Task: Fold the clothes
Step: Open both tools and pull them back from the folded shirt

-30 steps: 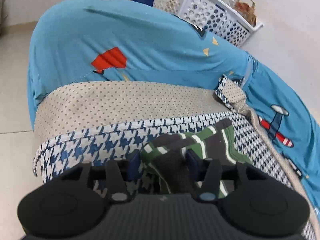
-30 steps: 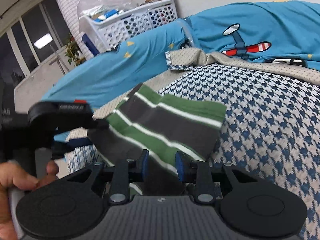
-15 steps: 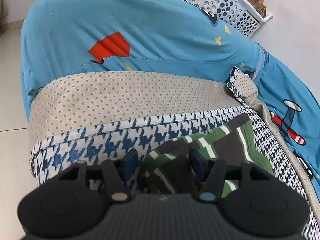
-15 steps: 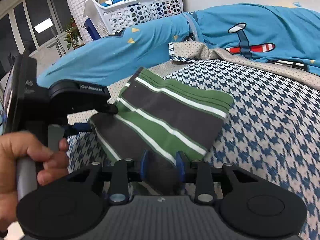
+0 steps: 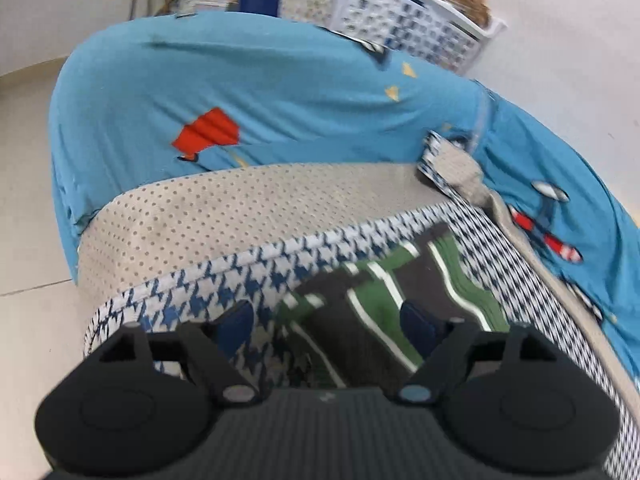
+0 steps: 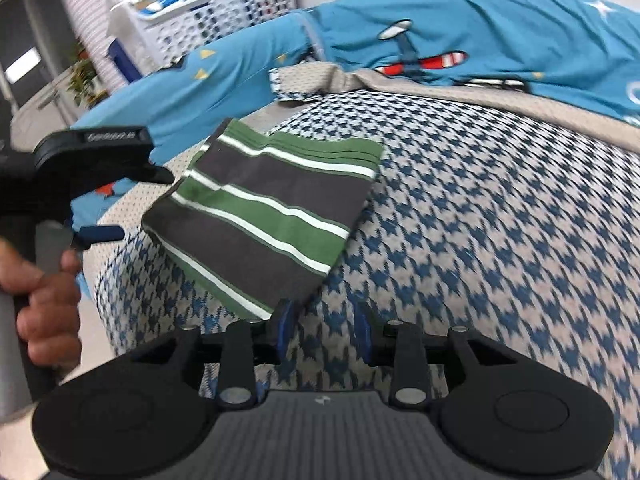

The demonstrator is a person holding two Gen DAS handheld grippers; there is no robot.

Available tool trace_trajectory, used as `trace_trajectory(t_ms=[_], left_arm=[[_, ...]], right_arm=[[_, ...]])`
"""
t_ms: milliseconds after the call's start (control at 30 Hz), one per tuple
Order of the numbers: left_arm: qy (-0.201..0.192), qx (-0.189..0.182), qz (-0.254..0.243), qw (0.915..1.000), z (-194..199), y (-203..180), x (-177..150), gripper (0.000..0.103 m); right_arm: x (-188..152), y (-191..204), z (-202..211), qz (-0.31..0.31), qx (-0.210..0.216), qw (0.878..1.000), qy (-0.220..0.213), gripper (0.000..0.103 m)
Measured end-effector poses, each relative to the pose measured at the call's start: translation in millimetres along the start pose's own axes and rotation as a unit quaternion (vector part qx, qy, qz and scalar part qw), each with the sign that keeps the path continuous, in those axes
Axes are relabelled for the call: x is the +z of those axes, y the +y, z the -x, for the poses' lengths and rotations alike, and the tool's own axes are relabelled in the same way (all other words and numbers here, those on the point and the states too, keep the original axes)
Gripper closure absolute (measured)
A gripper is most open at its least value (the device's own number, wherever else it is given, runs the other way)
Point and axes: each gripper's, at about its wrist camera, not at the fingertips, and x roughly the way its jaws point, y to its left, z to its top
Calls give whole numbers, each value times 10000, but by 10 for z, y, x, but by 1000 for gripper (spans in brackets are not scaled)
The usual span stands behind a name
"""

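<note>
A folded garment with green, grey and white stripes (image 5: pixel 380 304) (image 6: pixel 272 208) lies flat on a blue-and-white houndstooth blanket (image 6: pixel 500 220). My left gripper (image 5: pixel 326 328) hovers over the garment's near-left end. Its jaws are opening wide: one finger is over the blanket, the other over the cloth, and neither pad presses on it. In the right wrist view, one of its blue pads (image 6: pixel 102 234) shows left of the garment, with a hand (image 6: pixel 40 292) on the handle. My right gripper (image 6: pixel 323 320) stands just right of the garment's near corner, open, with only blanket between its fingers.
The blanket's beige dotted underside (image 5: pixel 240 216) is turned up over a blue sheet printed with planes (image 5: pixel 260 92). A white perforated basket (image 5: pixel 420 28) (image 6: pixel 224 12) of odds and ends stands behind by the wall. Pale floor tiles (image 5: pixel 28 240) lie left of the bed edge.
The right gripper has let go of the garment's corner and slid right, off the cloth. The left jaws have spread wide. The garment has gone from bunched to lying flat.
</note>
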Motion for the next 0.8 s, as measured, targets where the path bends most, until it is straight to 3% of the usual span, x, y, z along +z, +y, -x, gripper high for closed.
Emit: trace_trajectory(t_ms=[167, 500, 800], left_arm=[[183, -85, -338, 9992, 210, -60, -109, 13], [425, -98, -674, 9968, 543, 98, -339, 5], [517, -39, -832, 9952, 708, 179, -428, 3]], right_arm=[[-31, 39, 173, -311, -239, 9992, 24, 62], [-139, 184, 466, -450, -503, 9977, 82, 47], [-193, 326, 630, -334, -667, 9970, 228, 36]])
